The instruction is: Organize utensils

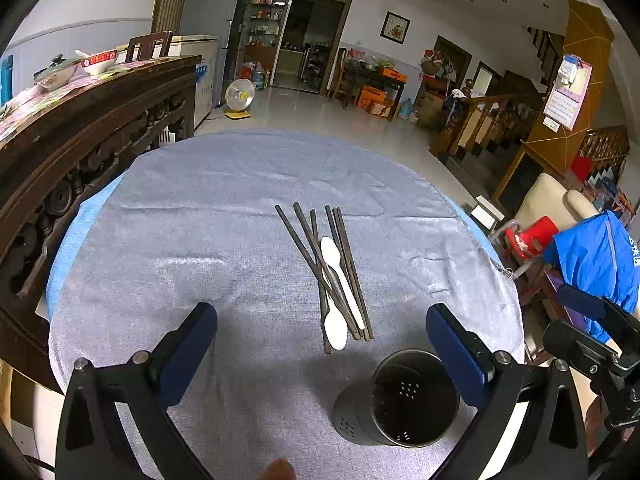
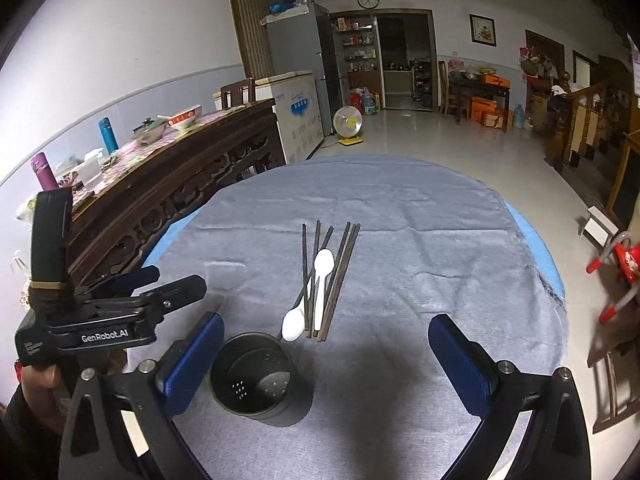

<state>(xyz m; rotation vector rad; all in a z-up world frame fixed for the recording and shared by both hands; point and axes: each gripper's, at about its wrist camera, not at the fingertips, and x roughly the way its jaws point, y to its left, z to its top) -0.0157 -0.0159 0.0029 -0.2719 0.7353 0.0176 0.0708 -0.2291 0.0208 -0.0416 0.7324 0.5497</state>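
Left wrist view: the left gripper [image 1: 320, 344] was wide open and held nothing; its blue fingers [image 1: 192, 344] stood over the grey cloth [image 1: 180, 220] of the round table.
Right wrist view: the right gripper [image 2: 326, 354] was also wide open and empty, above the near part of the same cloth [image 2: 420, 248].
Chopsticks: a loose bundle of dark chopsticks [image 1: 332, 268] lay flat near the middle of the table, long axis running from the near side to the far side, the far ends spread like a fan [image 2: 330, 276].
Spoons: two white spoons lay in the bundle along the same axis. One spoon [image 1: 340, 276] had its bowl toward the far side; the other spoon [image 1: 335, 330] had its bowl toward the near side [image 2: 294, 322].
Holder: a dark metal cup [image 1: 396, 398] with small holes stood upright just on the near side of the bundle, apart from it [image 2: 256, 378].
Holder content: nothing was seen inside it; only its bottom with holes showed.
Other gripper: in the right wrist view the left device [image 2: 100, 320] was at the left edge, held by a hand [image 2: 38, 384].
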